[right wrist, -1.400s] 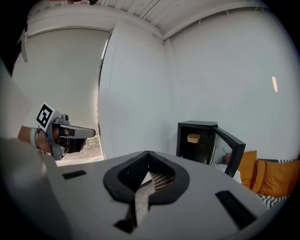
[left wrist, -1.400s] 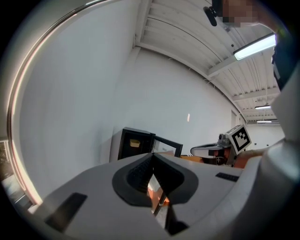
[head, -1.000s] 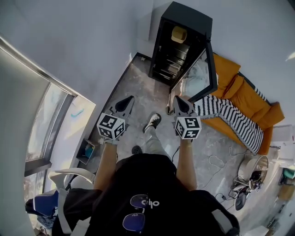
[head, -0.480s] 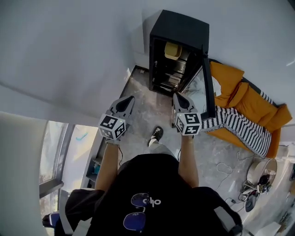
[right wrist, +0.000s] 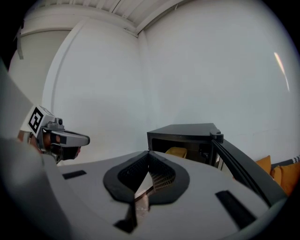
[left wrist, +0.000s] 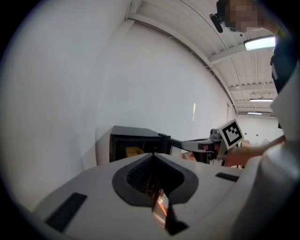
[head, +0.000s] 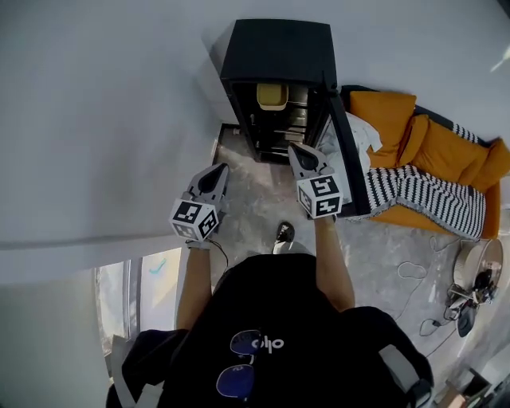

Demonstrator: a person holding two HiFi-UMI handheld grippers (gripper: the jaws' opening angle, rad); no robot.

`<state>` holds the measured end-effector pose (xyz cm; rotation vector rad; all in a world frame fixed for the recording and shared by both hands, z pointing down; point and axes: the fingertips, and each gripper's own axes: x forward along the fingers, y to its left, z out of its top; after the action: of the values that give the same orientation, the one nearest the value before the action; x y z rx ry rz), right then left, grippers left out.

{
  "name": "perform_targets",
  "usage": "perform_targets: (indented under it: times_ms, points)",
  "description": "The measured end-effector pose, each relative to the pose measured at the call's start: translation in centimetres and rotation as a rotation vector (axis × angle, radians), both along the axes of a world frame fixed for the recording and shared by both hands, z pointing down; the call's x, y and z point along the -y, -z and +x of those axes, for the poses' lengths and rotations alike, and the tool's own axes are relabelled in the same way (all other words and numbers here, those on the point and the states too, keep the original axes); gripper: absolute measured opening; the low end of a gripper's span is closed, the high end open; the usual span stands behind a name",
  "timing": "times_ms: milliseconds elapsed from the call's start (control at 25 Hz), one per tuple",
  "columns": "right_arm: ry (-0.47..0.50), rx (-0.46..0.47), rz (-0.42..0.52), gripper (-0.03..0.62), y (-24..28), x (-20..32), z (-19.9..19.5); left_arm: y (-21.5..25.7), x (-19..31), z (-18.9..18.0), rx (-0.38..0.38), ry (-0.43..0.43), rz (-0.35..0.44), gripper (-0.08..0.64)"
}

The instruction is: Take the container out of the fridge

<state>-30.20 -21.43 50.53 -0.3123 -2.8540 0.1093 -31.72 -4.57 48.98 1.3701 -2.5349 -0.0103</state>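
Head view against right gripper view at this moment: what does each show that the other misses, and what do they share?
Only the head view: the striped blanket, the person's shoe and the cables on the floor.
Only the right gripper view: the ceiling, and a close look at the right tongs, shut and empty.
Both: the black fridge with its door open, the yellow container near the top inside, and the left tongs.

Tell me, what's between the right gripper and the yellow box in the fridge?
Nothing but air above bare floor separates the right gripper from the yellow box; the right gripper view shows it, with the fridge door open.
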Motion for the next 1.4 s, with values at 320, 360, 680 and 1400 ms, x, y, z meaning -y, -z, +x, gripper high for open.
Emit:
perform_targets:
  times_ms: [320, 360, 680, 1400]
  points:
    - [-0.058, -0.033, -0.012, 0.008, -1.8, 1.2, -2.7, -1.3, 1.5, -3.8, -0.022, -0.067, -0.013, 0.006]
    - [-0.068, -0.040, -0.010, 0.008, -2.0, 1.3, -3.0, -1.4, 1.7, -4.5, -0.024, -0.077, -0.012, 0.006]
    - [-0.195, -0.081, 0.003, 0.008, -3.0, 2.3, -5.6, -2.4, 4.5, -11.0, -0.018, -0.244, -0.018, 0.006]
    - [-0.459, -0.122, 0.010, 0.008, -4.9, -2.3, -11.2, -4.0, 2.0, -18.2, -0.061, -0.515, 0.031, 0.006]
